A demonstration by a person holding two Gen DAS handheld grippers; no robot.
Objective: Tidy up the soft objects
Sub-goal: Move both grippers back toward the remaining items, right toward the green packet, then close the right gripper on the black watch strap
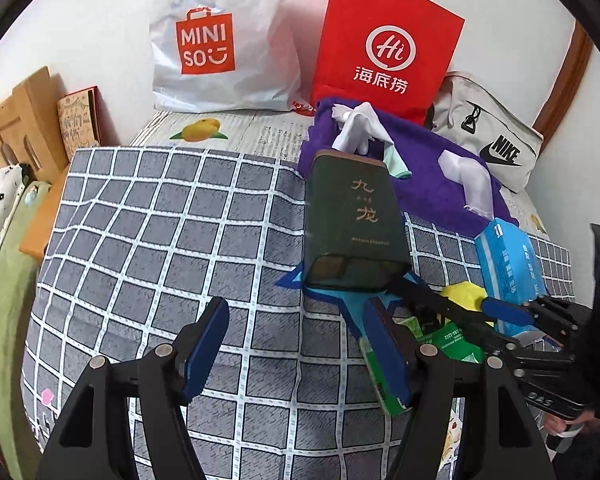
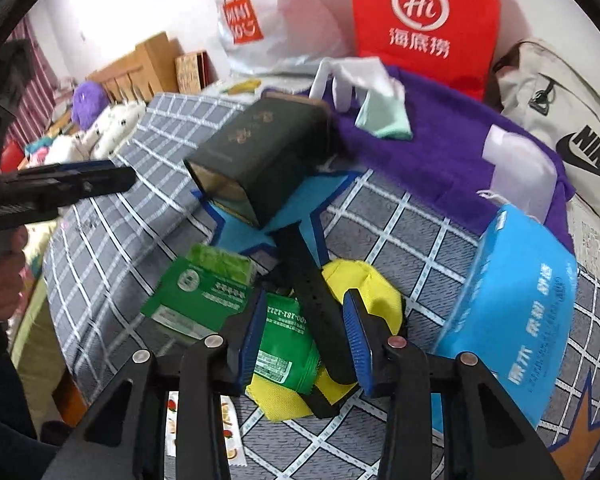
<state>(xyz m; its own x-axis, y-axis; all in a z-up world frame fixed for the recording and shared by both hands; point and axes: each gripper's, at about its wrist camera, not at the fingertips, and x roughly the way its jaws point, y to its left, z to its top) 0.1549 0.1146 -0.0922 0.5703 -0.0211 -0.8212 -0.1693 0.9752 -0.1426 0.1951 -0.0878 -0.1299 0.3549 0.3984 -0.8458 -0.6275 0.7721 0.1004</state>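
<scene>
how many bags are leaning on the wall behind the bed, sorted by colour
white MINISO plastic bag: 1
red Haidilao paper bag: 1
beige Nike canvas bag: 1
total: 3

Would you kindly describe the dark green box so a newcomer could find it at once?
Start at the red paper bag against the wall and come forward over the purple cloth. At its near edge the dark green box lies on a blue star-shaped piece. It alone is dark, rigid and marked with gold characters.
</scene>
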